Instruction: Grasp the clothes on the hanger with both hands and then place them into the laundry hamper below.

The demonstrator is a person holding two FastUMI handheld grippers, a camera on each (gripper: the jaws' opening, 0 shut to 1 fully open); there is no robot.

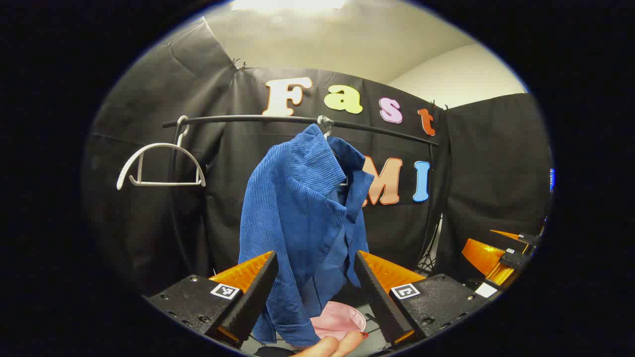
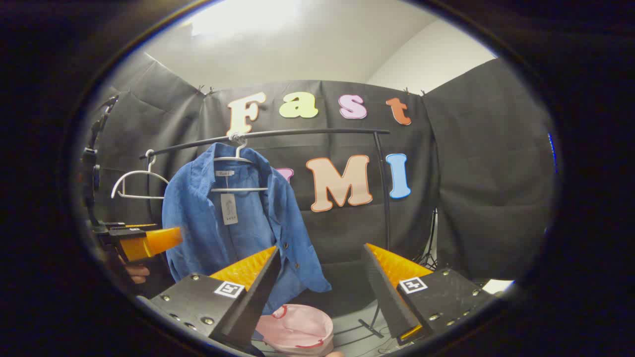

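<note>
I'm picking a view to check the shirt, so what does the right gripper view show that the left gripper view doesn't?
Right gripper view: the shirt's open front, with its tag and hanger, and the left gripper beside it.
Left gripper view: the shirt side-on, and the right gripper at the edge.
Both: the rail, a spare hanger, the pink hamper below.

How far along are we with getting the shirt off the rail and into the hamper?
Nothing is done yet: the blue corduroy shirt hangs on its white hanger on the black rail. In hand: the left gripper and right gripper are open, facing it, holding nothing. Left to do: grasp it, lift it off, lower it into the pink hamper.
</note>
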